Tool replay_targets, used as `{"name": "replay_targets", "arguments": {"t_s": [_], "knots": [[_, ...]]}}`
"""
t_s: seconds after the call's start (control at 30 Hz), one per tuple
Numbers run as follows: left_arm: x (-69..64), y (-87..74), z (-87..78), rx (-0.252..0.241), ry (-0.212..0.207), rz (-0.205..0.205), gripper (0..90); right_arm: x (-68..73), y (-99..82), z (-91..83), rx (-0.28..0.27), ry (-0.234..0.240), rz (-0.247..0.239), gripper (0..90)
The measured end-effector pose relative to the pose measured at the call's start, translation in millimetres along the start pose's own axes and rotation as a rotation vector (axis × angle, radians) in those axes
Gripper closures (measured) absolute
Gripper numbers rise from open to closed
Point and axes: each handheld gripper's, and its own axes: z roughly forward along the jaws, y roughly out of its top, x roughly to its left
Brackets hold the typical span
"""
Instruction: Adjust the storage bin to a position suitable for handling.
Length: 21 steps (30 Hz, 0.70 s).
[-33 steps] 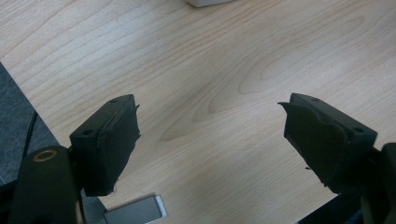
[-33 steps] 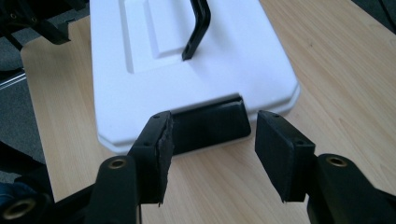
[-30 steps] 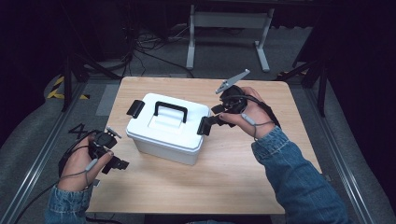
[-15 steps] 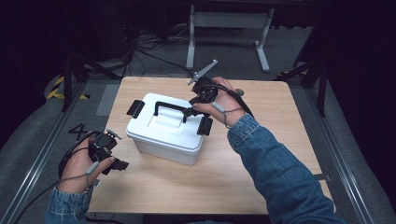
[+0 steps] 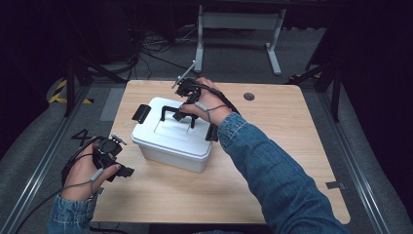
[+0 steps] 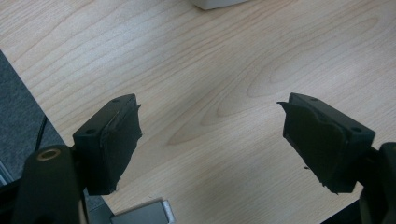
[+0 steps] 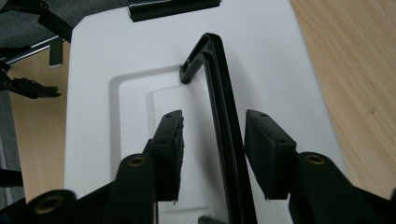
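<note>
While the wooden counter (image 5: 292, 161) takes up most of the high view, the only real thing on it is a white plastic box (image 5: 170, 141), sitting a bit left of the middle and turned at an angle to the counter's edges. Its lid (image 7: 140, 56) is on, so I can't tell what's inside, if anything. Black latches (image 5: 140, 113) sit at both short ends, and a black carry handle (image 7: 224, 116) stands up from a shallow recess in the middle of the lid.

Room-wise, there's loads of bare wood to the right of the box and along the near edge, less on the left, where the box comes fairly close to that edge. A small dark round hole (image 5: 249, 96) sits near the far edge. Past the counter it's grey floor, cables and a metal stand (image 5: 238, 29).

No brand, label or writing that I can read anywhere on the box or lid.

The right claw (image 7: 212, 154) is over the lid with the handle bar running between its two pads. The jaws have just been closing and are now fairly narrow, but there's still a sliver of gap on both sides, so not gripping yet.

The left claw (image 6: 210, 140) hangs over bare wood near the counter's front left corner, jaws wide apart, nothing between them, with the box's corner just beyond.
</note>
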Motion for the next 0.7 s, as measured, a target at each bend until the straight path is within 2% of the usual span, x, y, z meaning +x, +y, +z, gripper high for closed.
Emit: {"name": "replay_targets", "arguments": {"t_s": [0.03, 0.1, 0.23, 0.37, 0.5, 0.57, 0.67, 0.7], "knots": [[0.8, 0.2, -0.2, -0.002, 0.003, 0.007, 19.8, -0.3, 3.2, 3.2, 0.008, 0.010, 0.001, 64.5], [1.3, 0.0, -0.2, -0.007, 0.001, 0.001, 19.8, -0.5, 4.1, 4.7, 0.011, 0.012, 0.002, 66.7], [1.9, 0.8, -0.1, -0.005, -0.001, 0.002, 19.8, -0.3, 6.4, 6.4, 0.032, 0.022, -0.015, 80.2], [1.9, 0.7, -0.1, -0.004, -0.004, 0.003, 19.9, 3.1, 7.8, 5.3, 0.047, 0.060, -0.043, 83.2], [1.4, 1.4, -0.1, -0.006, -0.007, -0.003, 19.8, 5.4, 8.1, 4.9, 0.051, 0.050, -0.062, 83.6], [2.2, 2.7, -0.2, -0.005, -0.003, 0.012, 19.8, 5.4, 7.8, 4.8, 0.049, 0.052, -0.068, 83.7], [0.9, 3.9, 0.9, 0.003, -0.013, 0.002, 19.8, 5.8, 7.6, 4.4, 0.043, 0.052, -0.076, 83.9], [1.8, 4.5, 1.1, 0.001, -0.007, 0.012, 19.8, 6.2, 7.9, 4.1, 0.046, 0.048, -0.088, 84.0]]}}
